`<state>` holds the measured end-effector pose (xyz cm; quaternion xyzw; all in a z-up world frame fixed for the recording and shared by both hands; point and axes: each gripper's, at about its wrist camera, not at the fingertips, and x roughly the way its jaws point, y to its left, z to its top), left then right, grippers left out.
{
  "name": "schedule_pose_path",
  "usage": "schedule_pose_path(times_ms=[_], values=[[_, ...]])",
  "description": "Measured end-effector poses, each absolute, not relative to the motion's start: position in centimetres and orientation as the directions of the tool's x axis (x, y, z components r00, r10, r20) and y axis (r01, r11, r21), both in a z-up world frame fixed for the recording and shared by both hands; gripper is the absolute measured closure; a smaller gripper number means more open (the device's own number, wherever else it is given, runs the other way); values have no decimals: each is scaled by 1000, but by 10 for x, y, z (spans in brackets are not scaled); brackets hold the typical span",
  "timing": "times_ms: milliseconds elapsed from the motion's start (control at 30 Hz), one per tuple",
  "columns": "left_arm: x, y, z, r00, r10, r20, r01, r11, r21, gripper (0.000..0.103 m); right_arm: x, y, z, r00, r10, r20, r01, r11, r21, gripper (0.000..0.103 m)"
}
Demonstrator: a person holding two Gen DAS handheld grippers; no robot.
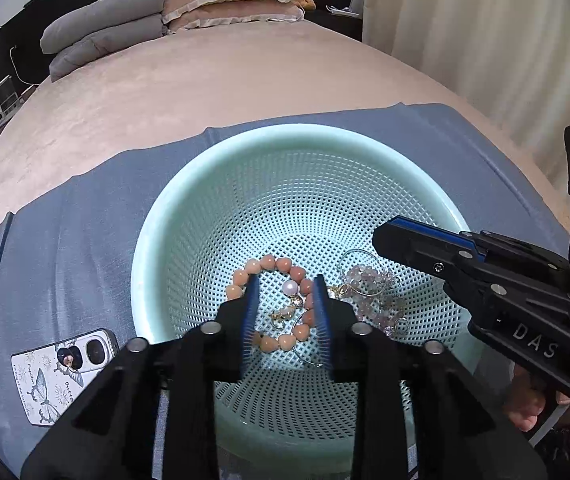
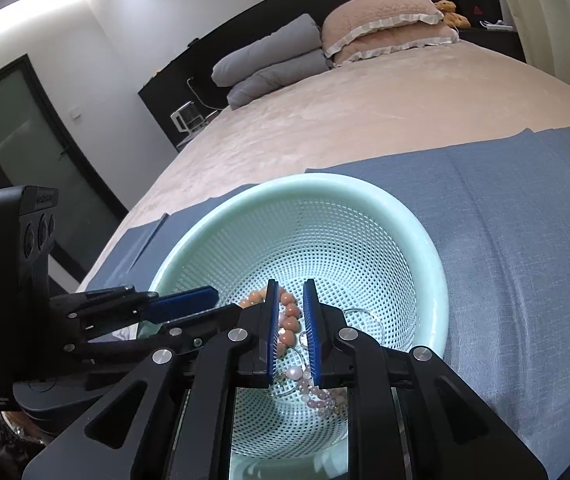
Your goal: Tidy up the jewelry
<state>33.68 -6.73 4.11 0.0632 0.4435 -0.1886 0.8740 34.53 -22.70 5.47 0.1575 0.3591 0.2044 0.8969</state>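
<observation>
The peach bead bracelet point(image 1: 271, 304) lies flat in the bottom of the mint mesh basket point(image 1: 221, 168), its ring open upward, with a pearl charm point(image 1: 289, 288) and gold bits inside the loop and a pale pink crystal bracelet point(image 1: 369, 284) tangled just to its right. The left tool point(image 1: 285, 312) hangs directly over the peach ring, fingers parted moderately and straddling it, holding nothing. The right tool point(image 2: 289, 320) comes in from the right side, its gap narrower and also empty, above the pearl and pink strand. I judge the left one nearer to the peach bracelet. The basket sits on a blue cloth point(image 1: 65, 240) on the bed point(image 1: 205, 80), a phone point(image 1: 61, 372) beside it.
</observation>
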Motion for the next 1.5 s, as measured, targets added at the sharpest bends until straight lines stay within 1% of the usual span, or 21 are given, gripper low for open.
schedule_pose_path(times_ms=[33, 133, 300, 333, 367, 400, 433, 467, 500, 600, 667, 700, 767, 967, 1133, 1167, 1333, 1500], values=[[335, -67, 45, 545, -274, -792, 384, 922, -54, 57, 344, -228, 56, 661, 480, -577, -254, 866, 430, 89], [329, -66, 56, 567, -271, -778, 379, 924, -46, 56, 338, -231, 64, 674, 472, -568, -249, 869, 427, 87], [312, -63, 72, 597, -265, -758, 366, 930, -37, 52, 318, -235, 81, 704, 455, -545, -246, 876, 414, 74], [307, -63, 76, 604, -265, -752, 364, 931, -36, 48, 313, -235, 85, 711, 450, -540, -244, 878, 411, 72], [301, -62, 79, 615, -263, -744, 360, 932, -32, 42, 307, -236, 89, 721, 443, -533, -239, 881, 409, 63], [293, -59, 82, 628, -259, -734, 357, 934, -24, 40, 300, -237, 94, 733, 435, -524, -233, 883, 406, 54], [285, -58, 86, 642, -252, -725, 352, 936, -14, 35, 293, -238, 98, 744, 423, -518, -225, 888, 402, 50], [277, -56, 89, 655, -245, -715, 344, 939, -7, 29, 286, -239, 101, 752, 414, -514, -217, 891, 400, 42], [269, -54, 93, 667, -244, -704, 336, 942, -8, 27, 278, -241, 104, 760, 406, -508, -209, 892, 400, 33], [246, -50, 101, 684, -245, -687, 322, 947, -17, 21, 255, -243, 113, 777, 392, -492, -202, 897, 394, 28], [228, -46, 106, 711, -235, -663, 307, 952, -7, 11, 239, -243, 118, 787, 375, -490, -199, 906, 373, 21], [219, -42, 108, 731, -219, -646, 289, 957, 2, 8, 231, -243, 120, 796, 361, -485, -196, 913, 357, 18], [200, -35, 110, 764, -197, -614, 259, 966, 12, 6, 214, -242, 123, 804, 344, -485, -197, 924, 329, 17], [161, -23, 106, 772, -206, -601, 242, 970, -21, 6, 166, -232, 123, 829, 280, -483, -188, 955, 231, 16], [126, -20, 98, 798, -190, -571, 234, 972, 3, 6, 127, -220, 115, 855, 197, -479, -146, 979, 143, 12], [120, -18, 96, 803, -189, -565, 229, 974, -1, 6, 121, -218, 114, 856, 184, -483, -135, 982, 135, 9], [101, -6, 91, 811, -182, -555, 194, 980, -39, 6, 92, -219, 113, 876, 159, -455, -117, 986, 118, 8], [86, 3, 90, 838, -165, -520, 161, 986, -53, 6, 77, -221, 104, 869, 152, -471, -100, 986, 133, 8]])
